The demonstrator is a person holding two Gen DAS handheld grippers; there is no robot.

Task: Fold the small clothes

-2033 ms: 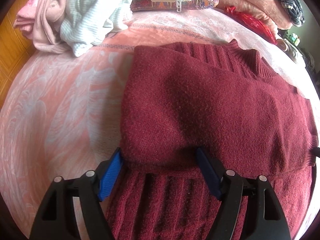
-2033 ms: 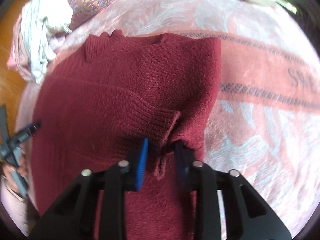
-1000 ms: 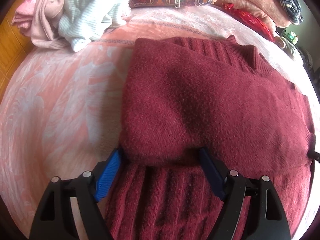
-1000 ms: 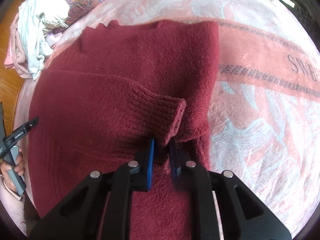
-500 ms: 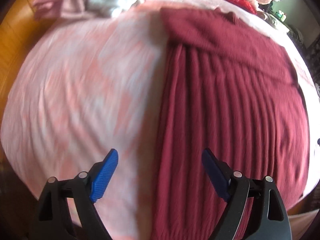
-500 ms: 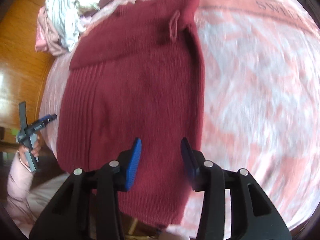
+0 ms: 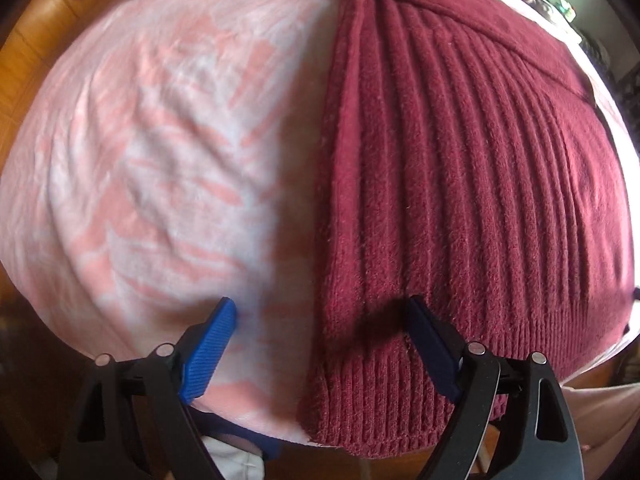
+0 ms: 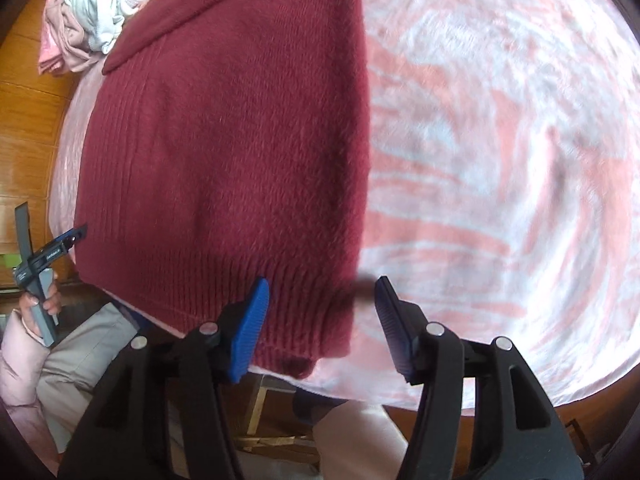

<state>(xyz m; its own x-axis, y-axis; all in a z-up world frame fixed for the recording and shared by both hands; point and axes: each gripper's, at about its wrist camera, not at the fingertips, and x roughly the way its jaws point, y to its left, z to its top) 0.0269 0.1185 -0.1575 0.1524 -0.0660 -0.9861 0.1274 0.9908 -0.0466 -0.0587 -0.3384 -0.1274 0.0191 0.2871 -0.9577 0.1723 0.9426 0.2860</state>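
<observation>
The maroon sweater (image 7: 460, 184) lies flat on the bed (image 7: 160, 140), its long axis running away from both hand-held grippers and its ribbed hem (image 8: 296, 312) nearest them. The left hand-held gripper (image 7: 320, 344), spread wide and empty, straddles one hem corner; the right hand-held gripper (image 8: 320, 316), its jaws just opening, straddles the other, gripping nothing.

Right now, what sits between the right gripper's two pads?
In the right wrist view, the right gripper is open, its jaws having just opened; between them lies the near corner of the maroon sweater, its ribbed hem, with pink blanket beside it.
</observation>
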